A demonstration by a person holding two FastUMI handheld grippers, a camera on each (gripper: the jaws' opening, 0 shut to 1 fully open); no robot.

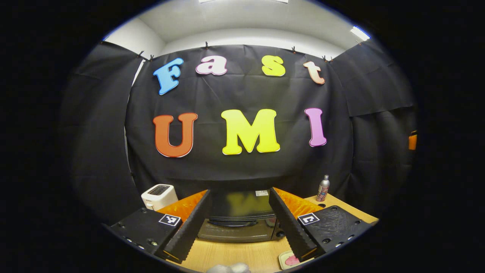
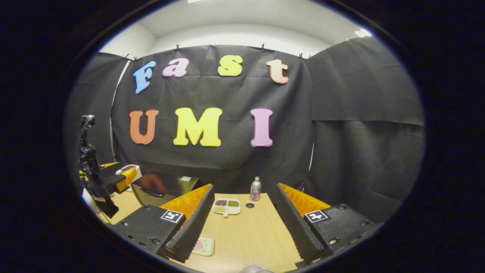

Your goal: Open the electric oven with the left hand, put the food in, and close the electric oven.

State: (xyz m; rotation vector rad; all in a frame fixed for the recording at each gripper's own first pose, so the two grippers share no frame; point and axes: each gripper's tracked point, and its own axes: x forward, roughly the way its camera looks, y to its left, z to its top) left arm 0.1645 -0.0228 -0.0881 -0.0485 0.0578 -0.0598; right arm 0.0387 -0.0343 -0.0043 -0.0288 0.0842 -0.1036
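Left gripper view: the left tool (image 1: 240, 235) looks straight at the closed electric oven (image 1: 238, 222), fingers spread, nothing between them.

The oven stands on the table (image 1: 235, 256) directly ahead of this tool, its dark door facing it, and the long handle (image 1: 232, 223) runs across the door near the top, from side to side, so I judge the fingers must close over it from the front. A white toaster (image 1: 159, 196) is beside the oven on one side and a small bottle (image 1: 323, 188) further on the other side; neither blocks the way. Right gripper view shows the right tool (image 2: 242, 227) also spread and empty, with the oven well to its left, so the left one is nearer. A divided food tray (image 2: 226, 207) lies ahead of the right tool, and a small plate (image 2: 203, 245) lies near its finger.
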